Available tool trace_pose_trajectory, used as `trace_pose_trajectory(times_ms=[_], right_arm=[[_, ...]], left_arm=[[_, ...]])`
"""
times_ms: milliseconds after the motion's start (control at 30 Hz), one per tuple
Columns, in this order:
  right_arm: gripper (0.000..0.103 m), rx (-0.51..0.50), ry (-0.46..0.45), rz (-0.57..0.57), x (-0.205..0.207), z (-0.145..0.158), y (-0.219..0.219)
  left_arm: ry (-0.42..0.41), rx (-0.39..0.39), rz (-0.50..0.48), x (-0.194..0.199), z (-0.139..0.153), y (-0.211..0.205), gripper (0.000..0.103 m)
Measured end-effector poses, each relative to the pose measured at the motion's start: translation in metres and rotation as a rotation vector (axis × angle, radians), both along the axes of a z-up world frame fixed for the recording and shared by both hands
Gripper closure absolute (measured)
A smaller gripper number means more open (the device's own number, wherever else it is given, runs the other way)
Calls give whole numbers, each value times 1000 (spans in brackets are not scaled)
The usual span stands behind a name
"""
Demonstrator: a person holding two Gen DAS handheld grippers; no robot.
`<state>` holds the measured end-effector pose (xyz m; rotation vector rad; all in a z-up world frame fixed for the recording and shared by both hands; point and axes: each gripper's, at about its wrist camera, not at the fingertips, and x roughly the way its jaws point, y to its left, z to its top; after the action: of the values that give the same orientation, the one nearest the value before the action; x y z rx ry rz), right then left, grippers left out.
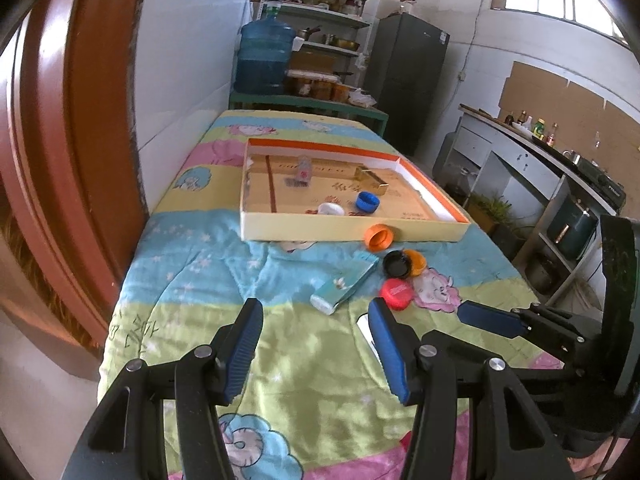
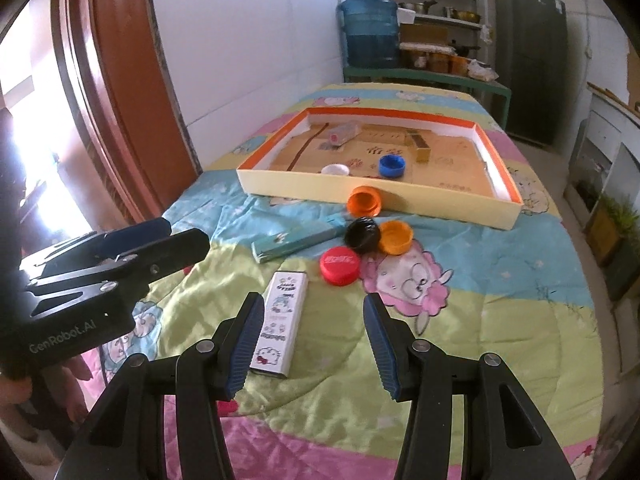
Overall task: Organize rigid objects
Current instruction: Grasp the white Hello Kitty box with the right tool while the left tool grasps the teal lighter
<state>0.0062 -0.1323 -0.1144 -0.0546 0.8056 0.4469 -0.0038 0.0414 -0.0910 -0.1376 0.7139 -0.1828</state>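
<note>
On the cartoon blanket lies a shallow cardboard tray (image 1: 352, 233) (image 2: 300, 190) with an orange rim. It holds a white cap (image 1: 331, 209) (image 2: 335, 169), a blue cap (image 1: 367, 201) (image 2: 392, 166), a gold box (image 1: 370, 178) (image 2: 419, 146) and a small pink-labelled box (image 1: 303, 170) (image 2: 342, 133). In front of it are an orange cap on its side (image 1: 379, 237) (image 2: 364, 201), a black cap (image 1: 396, 263) (image 2: 362, 235), a second orange cap (image 1: 418, 262) (image 2: 396, 237), a red cap (image 1: 396, 293) (image 2: 340, 266), a teal box (image 1: 346, 282) (image 2: 296, 242) and a white cartoon box (image 2: 280, 320). My left gripper (image 1: 315, 308) (image 2: 180, 236) is open just short of the teal box. My right gripper (image 2: 313, 304) (image 1: 476, 314) is open, the white box beside its left finger.
A red-brown door frame (image 1: 72, 160) stands along the table's left side. Behind the table are a blue water jug (image 1: 262, 56), a loaded shelf (image 1: 328, 20) and a dark fridge (image 1: 412, 80). A counter (image 1: 540, 168) runs along the right. A person's hand (image 2: 16, 392) holds the left gripper.
</note>
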Motion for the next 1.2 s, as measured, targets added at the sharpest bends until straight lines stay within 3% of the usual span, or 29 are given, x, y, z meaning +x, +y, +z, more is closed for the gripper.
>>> trace_pose_trajectory(times_ms=[400,567,800,867,933,1133,1200], right_arm=[[50,-18,45,24,6,-19,15],[50,-47,54,40,11,-30,28],[51,-100,22,48,13,-34,37],[69,-124,10,50,12,-34,38],[76,-131,3,54,10,-34,37],[77,-112,16,62,10,-33,30],[77,-107,21,60,9,-33,27]], left_arm=[[31,-12,9,7,-14,8,48],[34,14,-32,17,-14,3,48],[68,32,-155,50,-16,-9,48],[84,38,-192,61,-18,-14,49],[101,46,-231,72,-20,-19,49],[151,58,-371,95,-30,-37,51],[173,75,-409,99,-36,-44,59]])
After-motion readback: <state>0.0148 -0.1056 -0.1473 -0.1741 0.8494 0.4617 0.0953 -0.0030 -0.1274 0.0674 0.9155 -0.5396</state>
